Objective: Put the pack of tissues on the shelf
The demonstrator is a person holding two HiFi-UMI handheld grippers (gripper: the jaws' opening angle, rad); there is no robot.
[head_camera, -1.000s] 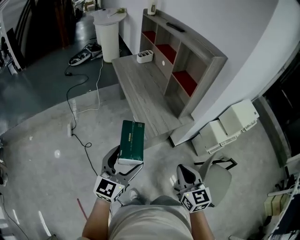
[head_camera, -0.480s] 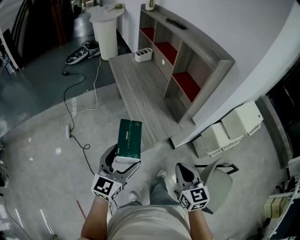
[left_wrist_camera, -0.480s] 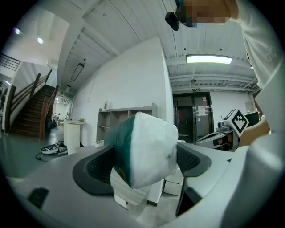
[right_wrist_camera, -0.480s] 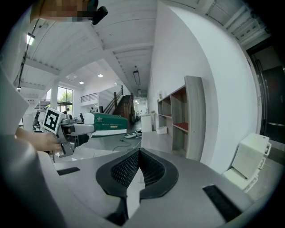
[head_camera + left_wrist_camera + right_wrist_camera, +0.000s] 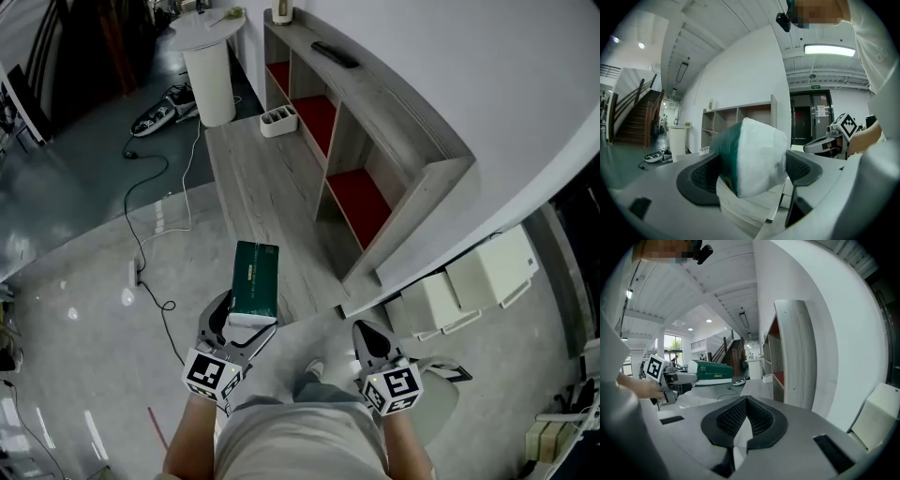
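The pack of tissues (image 5: 254,281) is a dark green box with a white end, held out level in front of me. My left gripper (image 5: 242,324) is shut on its near white end (image 5: 754,157), both jaws pressed to its sides. From the right gripper view the pack (image 5: 712,371) shows to the left. The right gripper (image 5: 367,339) is shut with nothing in it, its pads (image 5: 746,418) meeting. The grey wooden shelf (image 5: 375,122) with red-floored compartments stands ahead and to the right against the white wall; its low platform (image 5: 262,197) runs alongside.
A white divided holder (image 5: 278,120) sits on the platform's far end. A round white bin (image 5: 210,70) stands beyond it. A cable and power strip (image 5: 136,272) lie on the floor at left. White boxes (image 5: 469,281) sit right of the shelf. A dark remote (image 5: 334,53) lies on the shelf top.
I have stepped closer to the shelf; it now looms larger and nearer. The pack stays in the left gripper, carried slightly left. The right gripper remains shut.
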